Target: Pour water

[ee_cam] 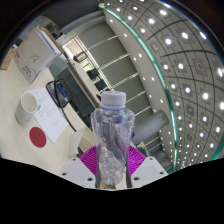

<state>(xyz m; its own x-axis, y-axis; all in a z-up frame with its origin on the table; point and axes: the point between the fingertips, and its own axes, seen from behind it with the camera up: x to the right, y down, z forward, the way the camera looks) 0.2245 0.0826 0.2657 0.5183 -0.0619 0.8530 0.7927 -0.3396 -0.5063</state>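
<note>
A clear plastic water bottle [112,138] with a pale cap stands up between my fingers, and my gripper [112,165] is shut on the bottle, the magenta pads [93,160] pressing its lower body on both sides. The bottle is lifted and the view is tilted. A white paper cup [29,106] stands on the pale table [25,70] off to the left, well away from the bottle. A red round coaster [39,137] lies just by the cup.
A dark glass or bowl [58,93] sits on the table right of the cup. A white sheet or device [42,45] lies farther back. The ceiling with rows of lights [185,60] fills the right side.
</note>
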